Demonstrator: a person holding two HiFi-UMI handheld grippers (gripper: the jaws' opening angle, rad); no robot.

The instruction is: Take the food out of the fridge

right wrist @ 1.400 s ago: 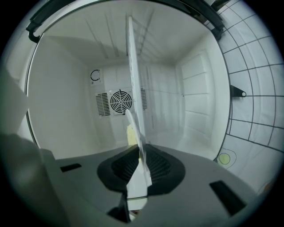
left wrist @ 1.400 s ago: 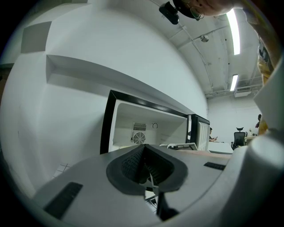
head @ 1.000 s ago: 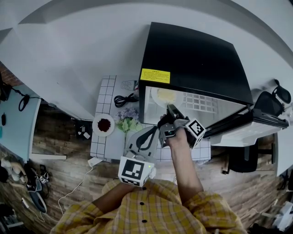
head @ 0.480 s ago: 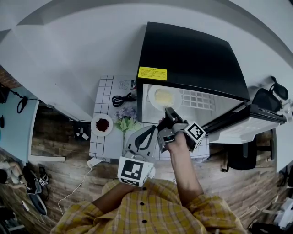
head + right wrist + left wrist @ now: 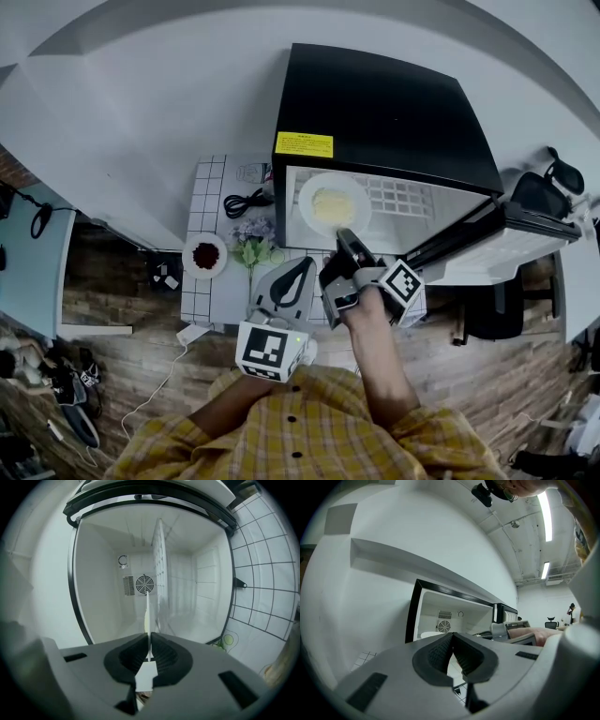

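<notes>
fridge [image 5: 384, 103]: black-topped and white inside, it stands at the far right of the counter; a wire shelf [image 5: 161, 573] and a round fan vent [image 5: 144, 583] show in its back wall.
fridge door [image 5: 506, 246]: swung fully open to the right.
counter [image 5: 211, 197]: white with a dark grid, it runs left of the fridge and along its near side.
left gripper [image 5: 302, 264]: it hangs over the counter's near edge, just left of the right gripper. Its fingers [image 5: 438, 654] are pressed together with nothing between them.
right gripper [image 5: 345, 239]: it points level into the fridge mouth. Its fingers [image 5: 136, 656] are almost closed, pinching the near rim of the plate.
plate [image 5: 333, 202]: white and round, it sits at the left of the fridge opening and is seen edge-on in the right gripper view.
food [image 5: 333, 203]: a pale yellow heap in the middle of the plate.
small dish [image 5: 205, 255]: on the counter's left side, holding something dark red and well apart from both grippers.
change: a second ago the plate sat deeper inside, partly under the fridge's top edge. It has now come nearer and its whole disc shows. The left gripper has hardly shifted.
</notes>
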